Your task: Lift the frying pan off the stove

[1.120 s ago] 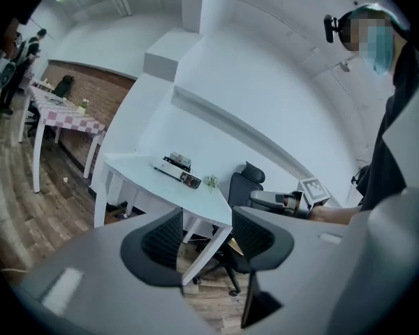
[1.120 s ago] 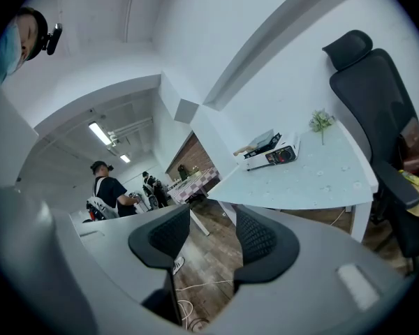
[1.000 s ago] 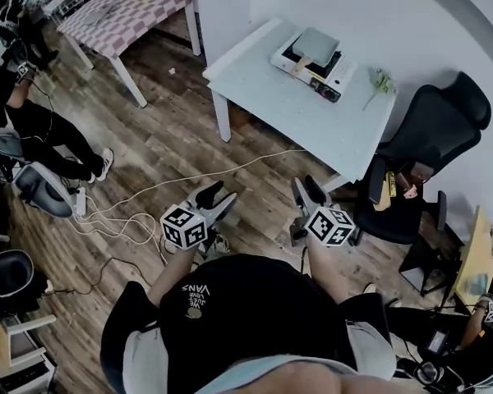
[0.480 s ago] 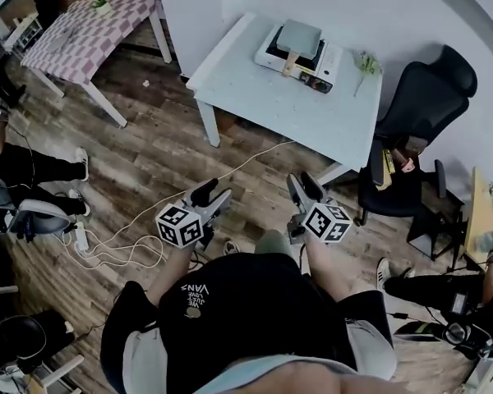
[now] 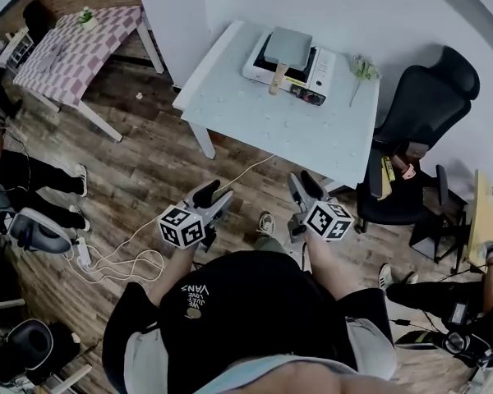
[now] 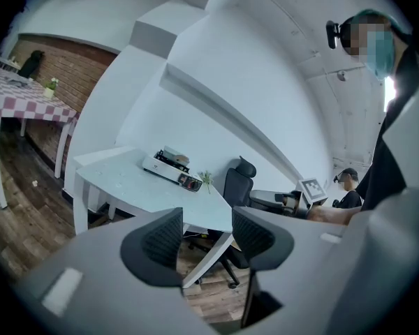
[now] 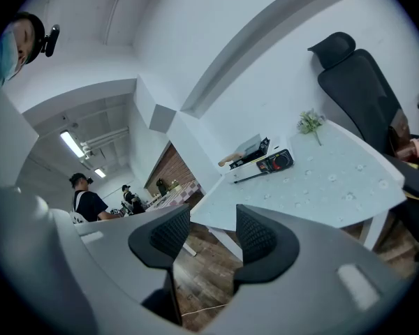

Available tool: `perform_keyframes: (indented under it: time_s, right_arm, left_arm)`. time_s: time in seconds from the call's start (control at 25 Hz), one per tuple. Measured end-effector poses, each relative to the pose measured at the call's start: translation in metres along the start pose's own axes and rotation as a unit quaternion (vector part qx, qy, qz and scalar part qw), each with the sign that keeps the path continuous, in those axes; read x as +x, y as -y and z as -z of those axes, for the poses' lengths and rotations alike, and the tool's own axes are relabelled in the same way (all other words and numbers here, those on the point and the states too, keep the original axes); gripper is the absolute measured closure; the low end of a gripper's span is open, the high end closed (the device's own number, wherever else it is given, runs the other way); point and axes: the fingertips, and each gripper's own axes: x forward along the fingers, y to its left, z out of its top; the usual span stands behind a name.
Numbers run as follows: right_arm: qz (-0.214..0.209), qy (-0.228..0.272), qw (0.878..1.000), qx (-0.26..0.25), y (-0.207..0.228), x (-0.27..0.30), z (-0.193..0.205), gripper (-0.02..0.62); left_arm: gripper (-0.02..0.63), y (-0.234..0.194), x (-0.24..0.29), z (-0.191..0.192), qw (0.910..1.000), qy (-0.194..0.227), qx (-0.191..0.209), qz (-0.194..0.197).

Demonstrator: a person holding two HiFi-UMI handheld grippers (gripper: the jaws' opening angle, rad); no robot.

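The frying pan (image 5: 289, 45), a square grey pan with a pale wooden handle (image 5: 278, 80), sits on top of the stove (image 5: 319, 71). Neither gripper touches it.

The white table (image 5: 263, 121) carries both. In the head view it stands ahead of the person on a wooden floor (image 5: 148, 154), one corner towards a white wall. A black office chair (image 5: 423, 109) stands just beside the tabletop's right edge. A second table (image 5: 70, 52) with a chequered cloth stands well apart at the far left, against a brick wall.

The stove is a flat white single-burner unit with a dark control panel on its right side. It lies near the tabletop's far edge, closer to the far right corner than the left. The pan covers most of its top, and the handle reaches out over the stove's near side towards the middle of the tabletop.

The left gripper (image 5: 216, 194) and the right gripper (image 5: 304, 185) are held side by side over the floor, short of the tabletop's near edge, both pointing towards the table. In the left gripper view the jaws stand apart with nothing between them, only table and floor showing through the gap. The right gripper view shows the same: jaws apart, empty, with the stove and pan far beyond.

A small green sprig (image 5: 361, 66) lies just right of the stove, at the far right corner. A thin pale cable (image 5: 230, 179) runs across the floor below the near edge.
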Motion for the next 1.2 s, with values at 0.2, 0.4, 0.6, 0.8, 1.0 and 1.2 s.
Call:
perform_keyframes:
  time_s: [0.2,0.4,0.6,0.8,1.0,1.2]
  right_arm:
    - [-0.018,-0.001,1.000,0.000,0.028,0.031,-0.035,0.399]
    - [-0.037,-0.008,0.999,-0.003,0.055,0.059,-0.064,0.399]
    - [-0.056,-0.020,0.998,-0.009,0.078,0.083,-0.087,0.399]
    - [-0.068,-0.029,0.997,-0.009,0.090,0.104,-0.102,0.399]
    - [-0.069,-0.030,0.997,0.009,0.097,0.124,-0.108,0.399]
    - [-0.070,-0.011,0.996,0.044,0.096,0.152,-0.121,0.399]
  left_arm:
    - [0.414,-0.005,0.051,-0.020,1.0000,0.005,0.002,-0.003]
    - [0.413,-0.007,0.099,-0.032,0.9999,0.011,-0.004,-0.006]
    - [0.407,-0.009,0.138,-0.043,0.9993,0.028,-0.021,-0.009]
    - [0.400,-0.016,0.164,-0.059,0.9988,0.037,-0.029,-0.009]
    - [0.393,-0.030,0.183,-0.069,0.9981,0.037,-0.049,-0.003]
    - [0.369,-0.053,0.205,-0.079,0.9956,0.025,-0.087,0.022]
